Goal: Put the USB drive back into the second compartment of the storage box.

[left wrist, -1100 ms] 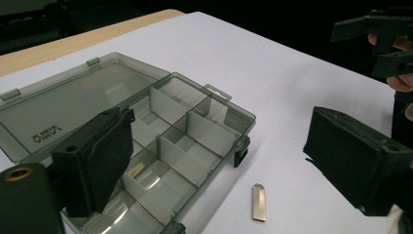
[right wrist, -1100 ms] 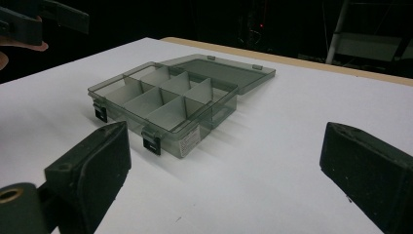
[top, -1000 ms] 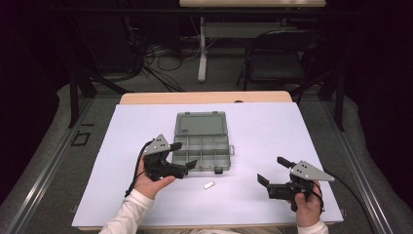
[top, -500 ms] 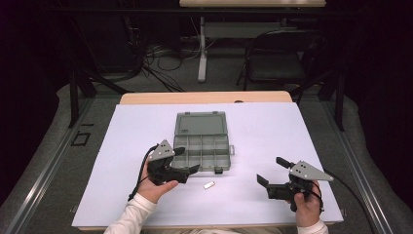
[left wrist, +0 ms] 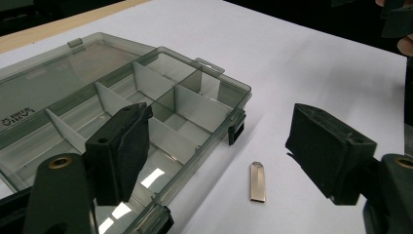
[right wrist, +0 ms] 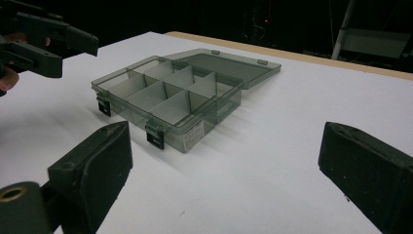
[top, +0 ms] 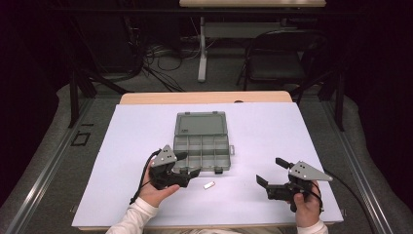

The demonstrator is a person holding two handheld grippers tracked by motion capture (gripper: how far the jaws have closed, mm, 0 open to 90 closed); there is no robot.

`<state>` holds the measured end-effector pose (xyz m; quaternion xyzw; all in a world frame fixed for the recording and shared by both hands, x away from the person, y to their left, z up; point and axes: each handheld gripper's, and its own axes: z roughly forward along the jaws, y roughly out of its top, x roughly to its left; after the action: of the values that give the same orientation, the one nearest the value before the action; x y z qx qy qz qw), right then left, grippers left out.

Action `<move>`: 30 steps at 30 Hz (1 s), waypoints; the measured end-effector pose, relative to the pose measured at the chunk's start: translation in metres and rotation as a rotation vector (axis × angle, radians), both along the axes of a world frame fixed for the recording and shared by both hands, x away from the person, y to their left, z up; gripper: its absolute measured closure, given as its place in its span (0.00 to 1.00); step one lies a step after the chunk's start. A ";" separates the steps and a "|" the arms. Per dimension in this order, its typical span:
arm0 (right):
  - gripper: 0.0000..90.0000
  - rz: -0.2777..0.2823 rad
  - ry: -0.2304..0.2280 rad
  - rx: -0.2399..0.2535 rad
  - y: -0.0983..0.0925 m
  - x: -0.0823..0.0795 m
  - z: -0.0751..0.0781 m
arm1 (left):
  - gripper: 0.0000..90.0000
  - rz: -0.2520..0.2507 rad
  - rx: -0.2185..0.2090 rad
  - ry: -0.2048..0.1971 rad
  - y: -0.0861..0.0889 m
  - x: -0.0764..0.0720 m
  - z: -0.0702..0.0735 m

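Metal, thin and shiny, the small clip (left wrist: 257,181) is lying flat on the white table cover (top: 272,131), just beside the front edge of the open smoke-grey plastic box (top: 202,146) and apart from its latches. It is looking very light and stiff, and probably slippery: a flat sliver like this is likely to skate away or tip if pushed from one side only, so the best hold is seeming to be across its two long edges, with the pads coming down low against the cover. The left claw (left wrist: 214,161) is hovering over it with the clip lying between and below the pads, touching neither; its jaws have just been closing but are standing well apart, gripping nothing. One pad is hanging above the box's front compartments, so it is risking a bump on the rim. The right claw (right wrist: 224,170) is resting off to the side, well apart from the box, its jaws spread wide and holding nothing.
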<state>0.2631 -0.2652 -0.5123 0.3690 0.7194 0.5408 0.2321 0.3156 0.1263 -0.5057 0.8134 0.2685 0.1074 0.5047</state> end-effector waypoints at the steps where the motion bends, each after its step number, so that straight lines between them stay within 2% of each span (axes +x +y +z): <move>1: 0.06 0.000 -0.002 0.000 0.000 0.000 0.000 | 0.27 0.000 0.000 0.000 0.000 0.000 0.000; 13: 0.06 0.003 0.001 -0.006 0.001 0.000 0.000 | 0.35 -0.024 0.047 0.010 -0.009 -0.002 -0.008; 21: 0.07 0.008 0.001 -0.010 0.001 0.000 -0.001 | 0.43 -0.079 0.079 0.051 -0.021 -0.003 -0.017; 30: 0.07 0.012 0.003 -0.010 0.002 0.000 -0.001 | 0.47 -0.086 0.100 0.072 -0.029 -0.003 -0.025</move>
<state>0.2635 -0.2635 -0.5138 0.3644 0.7245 0.5380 0.2299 0.3129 0.0973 -0.5304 0.8516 0.2457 0.0697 0.4577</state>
